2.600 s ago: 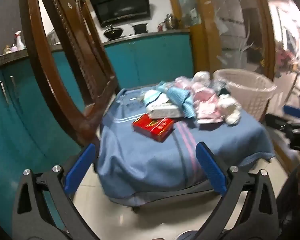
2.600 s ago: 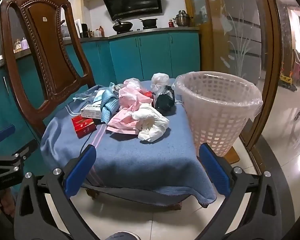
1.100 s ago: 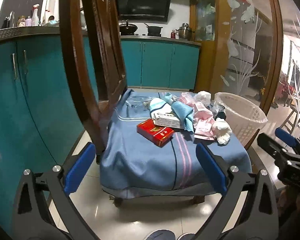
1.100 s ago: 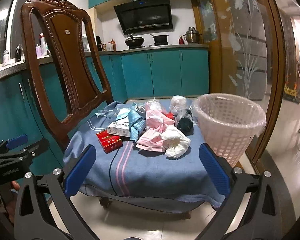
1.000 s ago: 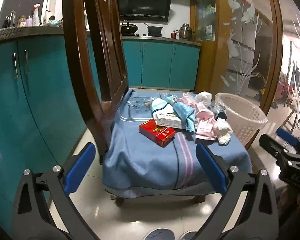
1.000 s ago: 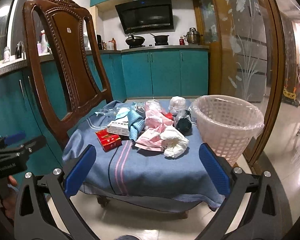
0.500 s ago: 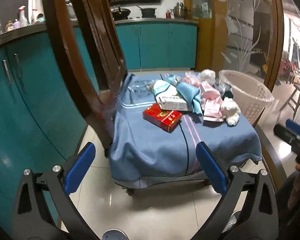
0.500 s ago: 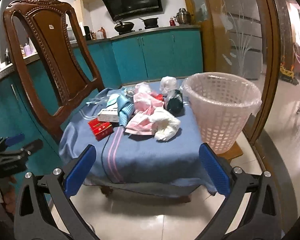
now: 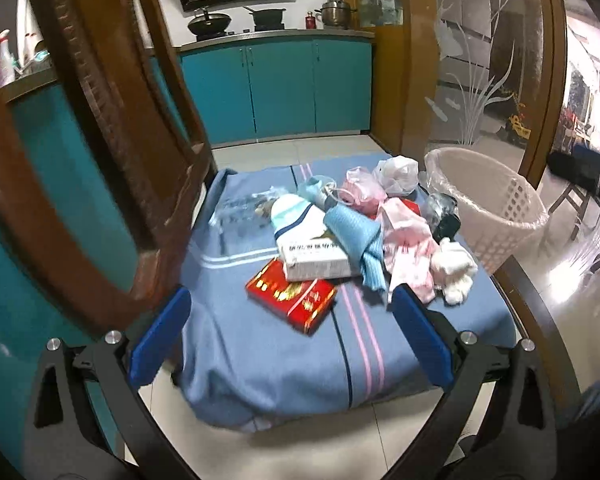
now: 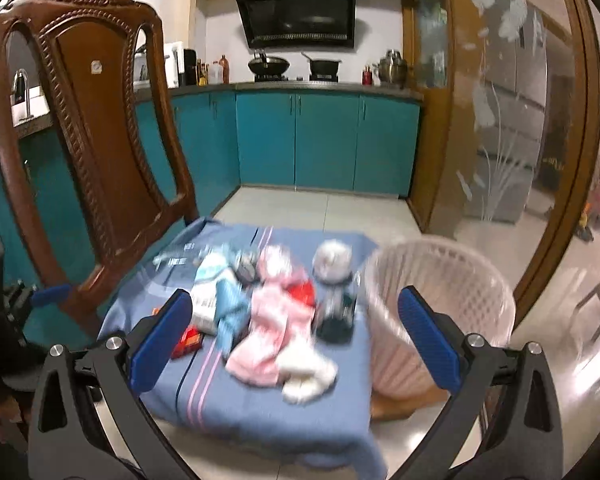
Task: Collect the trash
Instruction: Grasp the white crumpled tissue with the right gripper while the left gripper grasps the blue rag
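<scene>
Trash heap [image 10: 275, 312] on blue cloth [image 10: 259, 408], blurred.
Basket [image 10: 440, 304] just right of heap; chair [image 10: 87, 132] behind left. Right gripper [image 10: 291, 336] jaws wide apart, holding nothing.

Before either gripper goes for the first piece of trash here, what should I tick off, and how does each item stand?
1. Left gripper open, holding nothing: ok.
2. Right gripper open, holding nothing: ok.
3. Basket upright beside the pile: ok.
4. Basket has room: cannot tell, its inside is barely visible.
5. Red box lies flat with its near end uncovered, white box overlapping its far end: ok.
6. Right wrist view sharp enough to aim: not ok, the pile is blurred.
</scene>
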Tool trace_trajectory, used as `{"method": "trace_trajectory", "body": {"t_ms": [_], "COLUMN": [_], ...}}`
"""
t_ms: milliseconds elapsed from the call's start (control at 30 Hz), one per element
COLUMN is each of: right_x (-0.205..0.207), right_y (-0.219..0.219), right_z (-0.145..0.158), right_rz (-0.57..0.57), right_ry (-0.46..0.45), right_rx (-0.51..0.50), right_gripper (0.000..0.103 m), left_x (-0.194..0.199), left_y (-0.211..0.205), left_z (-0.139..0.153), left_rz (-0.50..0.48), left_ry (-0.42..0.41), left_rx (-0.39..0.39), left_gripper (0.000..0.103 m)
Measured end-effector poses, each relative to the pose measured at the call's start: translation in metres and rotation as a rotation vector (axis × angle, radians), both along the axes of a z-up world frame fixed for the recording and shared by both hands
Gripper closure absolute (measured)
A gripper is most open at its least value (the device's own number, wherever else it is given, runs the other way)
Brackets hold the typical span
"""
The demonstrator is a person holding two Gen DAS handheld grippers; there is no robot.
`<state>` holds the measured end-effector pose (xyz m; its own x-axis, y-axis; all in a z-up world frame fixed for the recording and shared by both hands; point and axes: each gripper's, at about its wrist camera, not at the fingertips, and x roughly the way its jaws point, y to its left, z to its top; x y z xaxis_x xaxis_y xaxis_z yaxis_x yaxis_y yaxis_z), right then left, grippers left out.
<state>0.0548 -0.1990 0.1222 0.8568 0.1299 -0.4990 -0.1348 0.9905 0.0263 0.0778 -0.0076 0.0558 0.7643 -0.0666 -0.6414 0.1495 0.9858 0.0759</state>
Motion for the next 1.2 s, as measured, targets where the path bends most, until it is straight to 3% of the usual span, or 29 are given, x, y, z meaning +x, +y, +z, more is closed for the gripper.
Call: {"method": "trace_trajectory", "body": {"t_ms": [67,167,267,367,467,533,567,667,933,1033,1133,1200], "right_x": [0.009,0.013,0.033,0.055,0.073,0.083,0.088,0.086,0.069,0.068,0.069,0.072], "right_y": [-0.001,-0.005,-0.006,-0.003,0.001,0.002,0.0,-0.003,-0.017,-0.021,-0.025,-0.024], "right_z": [-0.003,-0.036,-0.096,-0.129,-0.152,-0.163,-0.169,-0.164,-0.115,-0.105,-0.102,-0.101], "right_rz": [0.0,-0.007,0.018,0.058,0.064,0.067,0.065,0.076,0.131,0.126,0.12,0.122], "right_ry": [-0.018,-0.018,0.104,0.221,0.292,0.365,0.407,0.414,0.323,0.295,0.291,0.292], "right_rx": [-0.02,-0.049,-0.129,-0.126,-0.14,-0.141,-0.135,-0.122,-0.074,-0.048,-0.033,-0.029], "right_gripper": [0.003,0.003,0.003,0.007,0.028,0.064,0.069,0.079,0.08,0.08,0.08,0.08], "left_x": [0.011,0.019,0.028,0.039,0.05,0.058,0.063,0.081,0.116,0.125,0.132,0.133], "left_y": [-0.004,-0.004,-0.01,-0.019,-0.03,-0.036,-0.039,-0.048,-0.055,-0.059,-0.063,-0.064], "left_z": [-0.007,-0.026,-0.051,-0.072,-0.072,-0.07,-0.069,-0.07,-0.075,-0.076,-0.082,-0.085], "left_rz": [0.008,0.012,-0.006,-0.047,-0.067,-0.08,-0.085,-0.082,-0.047,-0.047,-0.079,-0.086], "left_ry": [-0.003,-0.003,0.041,0.074,0.06,0.058,0.058,0.062,0.086,0.085,0.124,0.145], "left_rx": [0.004,-0.032,-0.009,0.01,-0.004,-0.017,-0.022,-0.032,-0.069,-0.065,-0.068,-0.08], "left_gripper": [0.003,0.003,0.003,0.003,0.003,0.003,0.003,0.003,0.006,0.02,0.046,0.074]}}
